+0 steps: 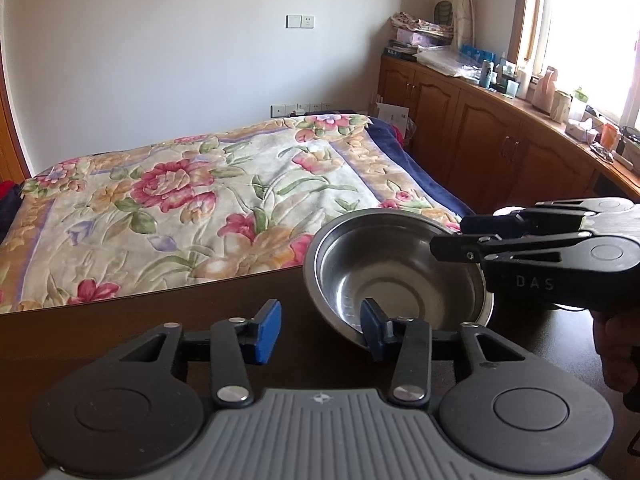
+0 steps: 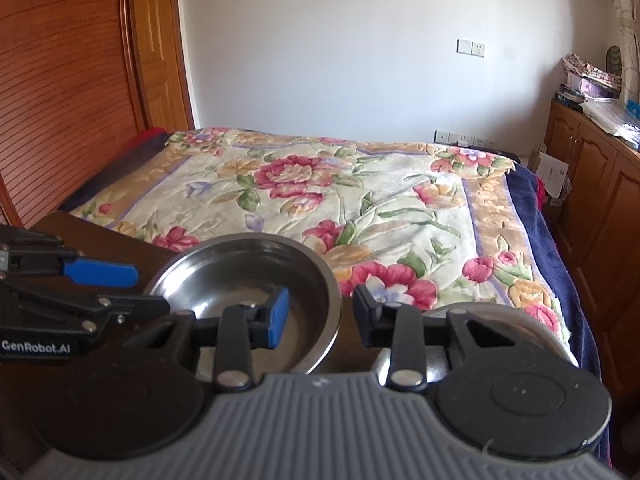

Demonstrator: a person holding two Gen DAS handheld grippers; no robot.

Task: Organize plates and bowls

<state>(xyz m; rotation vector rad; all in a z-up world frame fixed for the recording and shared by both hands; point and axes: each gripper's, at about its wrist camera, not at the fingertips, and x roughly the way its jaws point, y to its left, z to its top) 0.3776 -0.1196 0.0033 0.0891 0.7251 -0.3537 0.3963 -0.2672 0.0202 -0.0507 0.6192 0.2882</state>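
Home bedroom: bed [image 1: 192, 200] with floral quilt [image 2: 340, 200] straight ahead of both grippers, wooden cabinets [image 1: 480, 128] with cluttered top under a bright window [image 1: 592, 20] to the right, louvred wooden door [image 2: 60, 80] to the left, wall sockets [image 1: 300, 21] beyond the bed.

Right tool [image 2: 318, 316] straddles bowl [image 2: 244, 280] rim, seemingly.

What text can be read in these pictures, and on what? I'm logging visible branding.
"DAS": on the body of the right hand-held gripper, seen from the left wrist.
"GenRobot.AI": on the body of the left hand-held gripper, seen from the right wrist.
Bottles and boxes on the cabinet top: print too small to read.
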